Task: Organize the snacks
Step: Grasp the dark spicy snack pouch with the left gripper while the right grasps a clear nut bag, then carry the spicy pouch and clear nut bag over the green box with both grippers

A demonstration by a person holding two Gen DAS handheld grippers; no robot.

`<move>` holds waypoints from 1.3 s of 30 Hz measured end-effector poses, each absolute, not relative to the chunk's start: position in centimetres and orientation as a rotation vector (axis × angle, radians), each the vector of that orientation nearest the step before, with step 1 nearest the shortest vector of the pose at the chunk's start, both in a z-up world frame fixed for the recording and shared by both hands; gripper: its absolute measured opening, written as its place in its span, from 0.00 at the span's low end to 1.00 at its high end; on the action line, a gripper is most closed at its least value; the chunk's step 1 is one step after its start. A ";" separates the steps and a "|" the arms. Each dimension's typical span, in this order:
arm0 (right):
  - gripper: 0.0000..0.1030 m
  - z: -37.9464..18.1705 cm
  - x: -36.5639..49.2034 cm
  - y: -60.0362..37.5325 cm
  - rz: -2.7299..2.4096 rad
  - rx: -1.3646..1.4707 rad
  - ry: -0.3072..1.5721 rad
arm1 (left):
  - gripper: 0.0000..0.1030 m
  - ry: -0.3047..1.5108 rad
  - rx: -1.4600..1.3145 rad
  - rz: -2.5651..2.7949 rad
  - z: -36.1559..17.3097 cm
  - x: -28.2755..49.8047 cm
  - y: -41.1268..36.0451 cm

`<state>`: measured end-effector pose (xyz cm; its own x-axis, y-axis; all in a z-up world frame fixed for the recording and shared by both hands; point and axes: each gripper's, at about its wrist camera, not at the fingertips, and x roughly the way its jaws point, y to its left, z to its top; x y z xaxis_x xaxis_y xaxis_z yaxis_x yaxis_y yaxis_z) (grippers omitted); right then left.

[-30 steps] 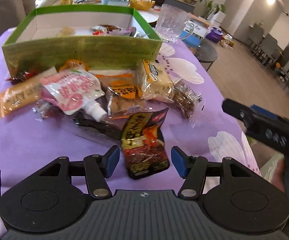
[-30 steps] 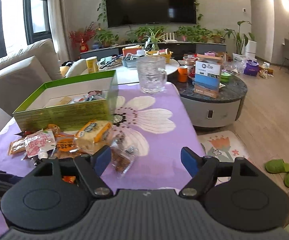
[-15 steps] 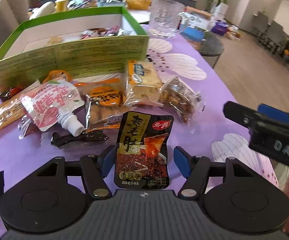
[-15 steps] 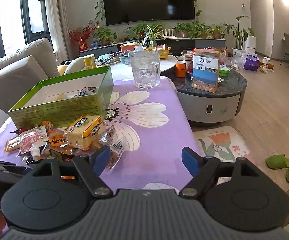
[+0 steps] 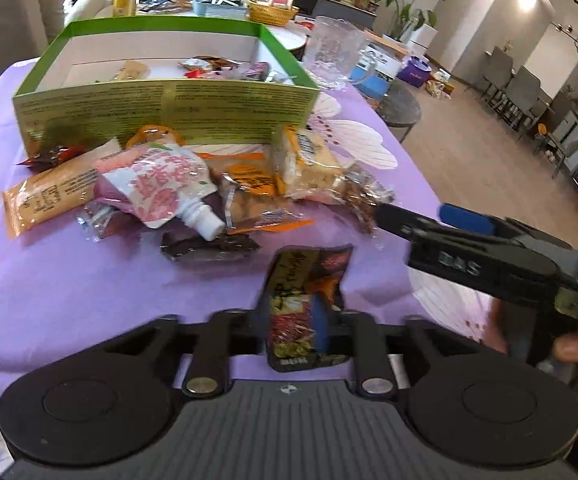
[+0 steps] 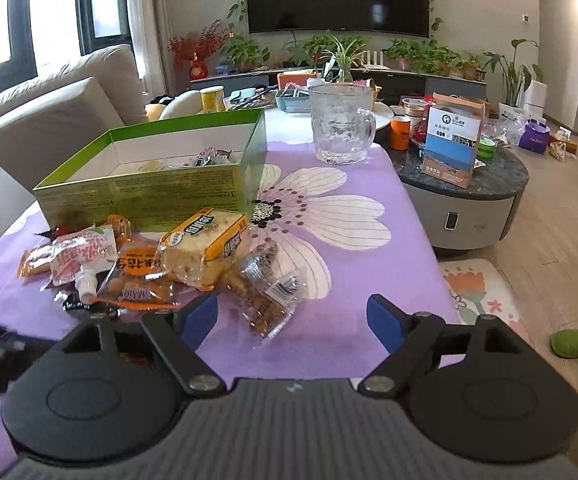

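My left gripper (image 5: 295, 330) is shut on a dark red and yellow snack packet (image 5: 303, 280), pinched edge-on above the purple tablecloth. A pile of snacks lies beyond it: a pink spouted pouch (image 5: 161, 186), an orange bar (image 5: 49, 196), a yellow-wrapped cake (image 5: 309, 160) and a clear bag of brown snacks (image 6: 263, 296). The green box (image 5: 161, 110) stands behind the pile with several small snacks inside. My right gripper (image 6: 293, 316) is open and empty, near the clear bag; it shows in the left wrist view (image 5: 465, 232) at right.
A glass mug (image 6: 343, 122) stands on the table behind the box's right corner. A round dark side table (image 6: 469, 184) with cartons and cups is to the right. A sofa (image 6: 61, 120) is at the left. The table's right edge drops to the floor.
My left gripper closed on the dark red packet, which now stands folded between the fingers, drawn away from the pile. My right gripper moved forward toward the pile, still open.
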<state>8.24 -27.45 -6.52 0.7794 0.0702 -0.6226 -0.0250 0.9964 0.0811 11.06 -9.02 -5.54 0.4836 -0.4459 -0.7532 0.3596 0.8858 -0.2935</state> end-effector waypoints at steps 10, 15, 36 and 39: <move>0.57 -6.4 7.8 -28.7 0.000 0.096 0.679 | 0.54 1.019 -0.044 -0.440 -7.0 11.6 -12.0; 0.57 -6.7 7.6 -29.2 -0.011 0.105 0.689 | 0.62 0.991 0.040 -0.417 -7.4 11.8 -14.3; 0.57 -8.5 11.0 -24.7 0.151 0.008 0.710 | 0.42 0.844 -0.021 -0.412 -4.2 10.4 -7.7; 0.57 -9.1 12.1 -24.1 0.141 0.016 0.716 | 0.42 0.826 -0.031 -0.397 -3.8 10.4 -6.9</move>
<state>12.13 -24.13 -9.12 0.7456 0.1345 -0.6527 -0.1238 0.9903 0.0626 10.39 -6.86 -3.76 0.6084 -0.3557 -0.7095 0.3319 0.9261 -0.1797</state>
